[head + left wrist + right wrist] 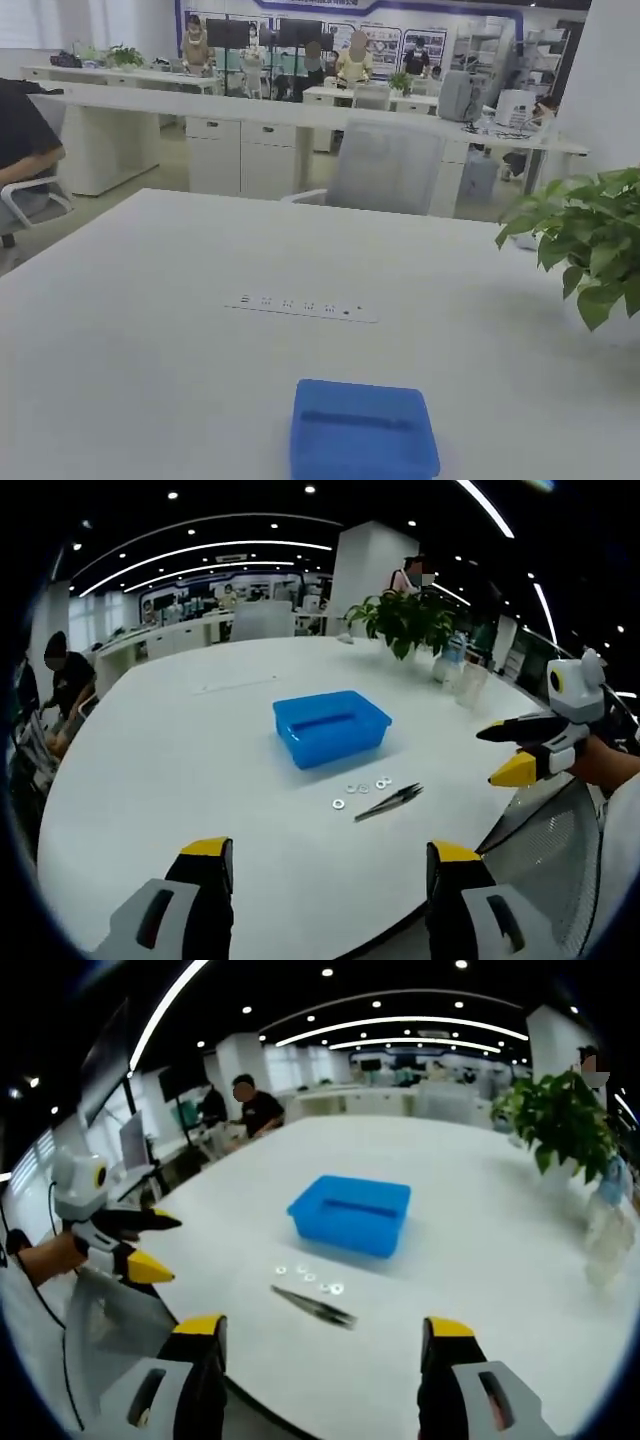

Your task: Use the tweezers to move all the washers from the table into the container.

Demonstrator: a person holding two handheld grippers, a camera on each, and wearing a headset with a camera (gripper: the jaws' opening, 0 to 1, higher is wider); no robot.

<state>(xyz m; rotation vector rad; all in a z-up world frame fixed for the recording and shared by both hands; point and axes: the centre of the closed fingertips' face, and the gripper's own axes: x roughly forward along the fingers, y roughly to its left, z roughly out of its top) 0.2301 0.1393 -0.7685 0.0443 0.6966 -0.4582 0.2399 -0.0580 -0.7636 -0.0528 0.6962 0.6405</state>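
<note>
A blue container (364, 430) sits on the white table (150, 330), also seen as the container (331, 726) and the container (352, 1213). Several small washers (358, 789) lie just in front of it, the same washers (310, 1278) in the right gripper view. Dark tweezers (388, 802) lie beside the washers, tweezers (314, 1307) nearer the table edge. My left gripper (325, 865) is open and held back from the table edge. My right gripper (322, 1345) is open too, off the table. Each shows in the other's view: right gripper (515, 752), left gripper (148, 1246), both open and empty.
A power strip (302, 306) lies flat in the table's middle. A potted plant (590, 240) stands at the right side. A grey office chair (385, 168) is pushed in at the far edge. People sit and stand at desks behind.
</note>
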